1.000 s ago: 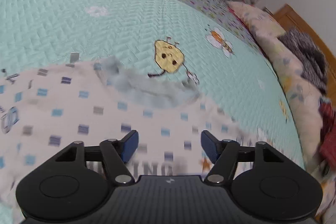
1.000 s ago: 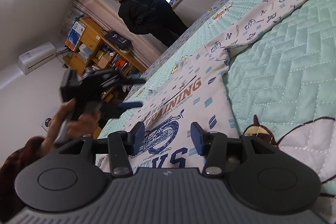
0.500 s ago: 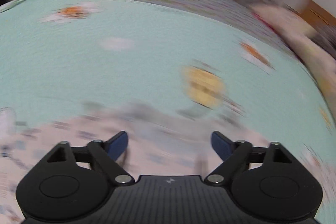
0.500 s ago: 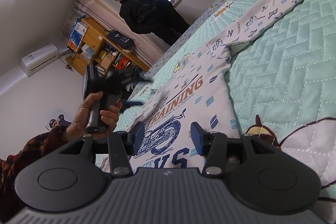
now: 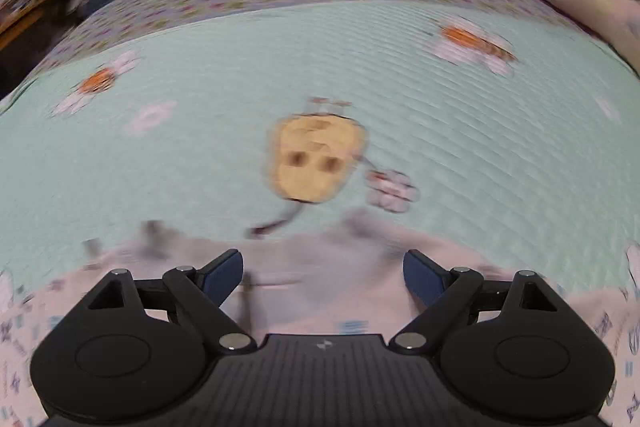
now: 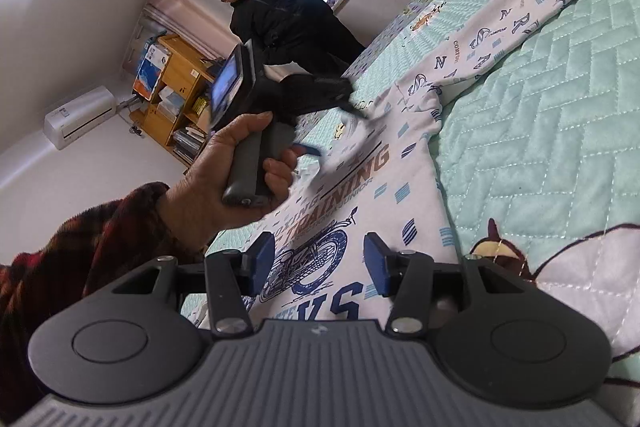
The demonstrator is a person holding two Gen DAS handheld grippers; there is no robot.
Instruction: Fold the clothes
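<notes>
Left claw gapes empty above the shirt edge; right claw half-open, empty.

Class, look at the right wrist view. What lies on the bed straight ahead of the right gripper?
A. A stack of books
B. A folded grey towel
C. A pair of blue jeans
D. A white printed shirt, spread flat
D: a white shirt printed with "TRAINING" and a blue motorbike lies spread flat on the green quilt, just beyond the right gripper.
</notes>
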